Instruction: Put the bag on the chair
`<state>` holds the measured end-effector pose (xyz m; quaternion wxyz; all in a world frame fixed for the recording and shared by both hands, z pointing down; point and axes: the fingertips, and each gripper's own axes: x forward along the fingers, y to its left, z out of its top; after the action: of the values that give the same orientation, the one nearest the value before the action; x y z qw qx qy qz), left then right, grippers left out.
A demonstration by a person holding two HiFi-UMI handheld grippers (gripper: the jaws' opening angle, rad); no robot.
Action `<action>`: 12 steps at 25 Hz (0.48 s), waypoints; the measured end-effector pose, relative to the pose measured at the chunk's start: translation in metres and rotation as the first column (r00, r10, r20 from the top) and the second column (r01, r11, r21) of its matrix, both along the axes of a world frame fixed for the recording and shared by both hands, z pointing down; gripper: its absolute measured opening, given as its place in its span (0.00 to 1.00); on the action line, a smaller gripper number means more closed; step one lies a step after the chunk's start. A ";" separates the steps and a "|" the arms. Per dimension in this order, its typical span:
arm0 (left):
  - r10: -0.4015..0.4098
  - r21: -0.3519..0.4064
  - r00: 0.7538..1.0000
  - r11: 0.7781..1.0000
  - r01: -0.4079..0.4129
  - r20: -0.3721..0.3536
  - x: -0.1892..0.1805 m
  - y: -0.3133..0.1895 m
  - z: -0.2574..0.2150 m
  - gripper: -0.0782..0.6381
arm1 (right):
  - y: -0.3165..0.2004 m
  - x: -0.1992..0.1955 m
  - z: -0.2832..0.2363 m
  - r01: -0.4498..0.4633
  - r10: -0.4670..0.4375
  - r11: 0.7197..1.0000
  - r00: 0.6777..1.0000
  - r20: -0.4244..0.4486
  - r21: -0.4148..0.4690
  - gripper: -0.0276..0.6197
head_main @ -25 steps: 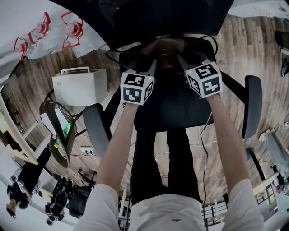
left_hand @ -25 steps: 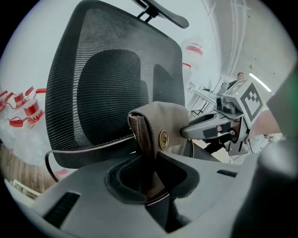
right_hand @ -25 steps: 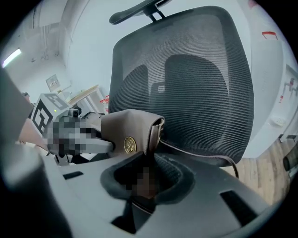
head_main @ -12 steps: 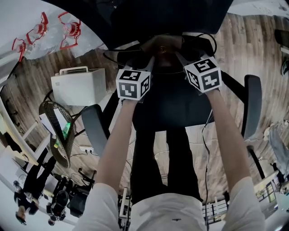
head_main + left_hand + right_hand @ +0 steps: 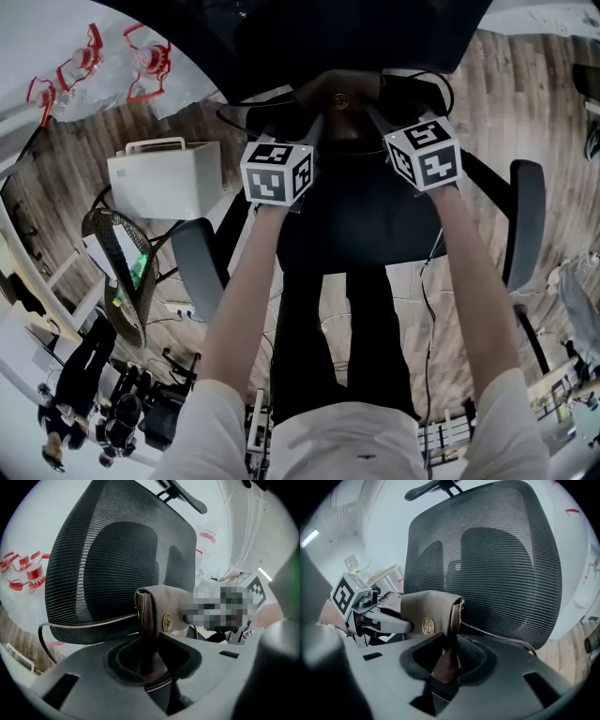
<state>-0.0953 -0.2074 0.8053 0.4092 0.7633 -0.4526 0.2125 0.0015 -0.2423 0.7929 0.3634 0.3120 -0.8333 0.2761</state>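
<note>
Two grippers, left (image 5: 313, 122) and right (image 5: 371, 114), have just been opening their jaws, each now loose around one end of the bag (image 5: 339, 92), apparently to release it. It stands upright at the back of the chair (image 5: 356, 225) seat, just before the backrest (image 5: 117, 550), where it should stay up unaided.

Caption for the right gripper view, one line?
Right gripper, jaws just opening, straddles one end of the brown bag before the mesh chair backrest; left gripper at the other end.
</note>
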 end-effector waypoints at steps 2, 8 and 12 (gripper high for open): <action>0.001 -0.001 1.000 1.000 -0.001 0.006 -0.001 0.000 0.000 0.22 | 0.000 -0.001 0.000 0.008 -0.008 1.000 1.000 -0.009 0.005 0.20; 0.011 -0.010 1.000 1.000 -0.011 0.016 0.000 0.000 0.002 0.28 | -0.002 -0.002 0.001 0.008 -0.008 1.000 1.000 -0.017 0.006 0.24; 0.003 -0.013 0.999 1.000 -0.003 0.035 -0.001 0.000 0.003 0.33 | 0.000 -0.004 0.002 0.014 -0.014 1.000 1.000 -0.018 -0.003 0.29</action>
<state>-0.0966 -0.2071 0.8084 0.4058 0.7576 -0.4571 0.2291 -0.0025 -0.2423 0.7945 0.3732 0.3081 -0.8318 0.2717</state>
